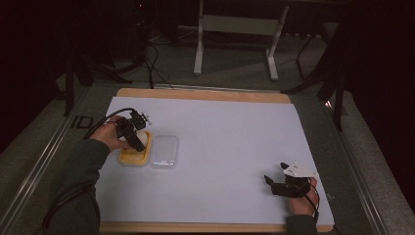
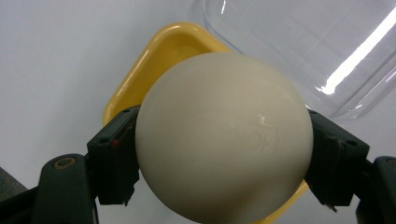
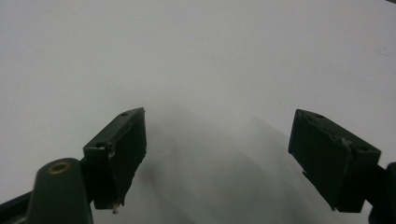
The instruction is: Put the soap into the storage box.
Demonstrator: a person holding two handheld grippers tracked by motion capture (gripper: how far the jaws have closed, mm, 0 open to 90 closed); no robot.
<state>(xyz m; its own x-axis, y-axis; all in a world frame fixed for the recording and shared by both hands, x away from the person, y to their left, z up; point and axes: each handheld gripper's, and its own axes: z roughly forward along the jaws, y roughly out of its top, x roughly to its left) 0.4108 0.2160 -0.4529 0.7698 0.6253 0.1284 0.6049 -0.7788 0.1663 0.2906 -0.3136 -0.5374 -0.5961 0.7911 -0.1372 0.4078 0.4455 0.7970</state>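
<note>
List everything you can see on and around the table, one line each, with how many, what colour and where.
Ball: one, cream-white, held between the left claw's jaws above the yellow tray.
Tray: one, yellow, left part of the table, partly under the ball.
Clear lid or container: one, transparent, lying right beside the yellow tray.
Sheet: one, white, covering most of the table top.
Table: one, light wood edge showing along the far and near sides.
Metal stand: one, pale grey, on the floor beyond the table.
Cables: several, dark, on the floor at the far left.
Left claw: one, black, closed on the ball.
Right claw: one, black, jaws apart over the bare sheet at near right.
Forearms: two, dark sleeves, entering from the bottom.
</note>
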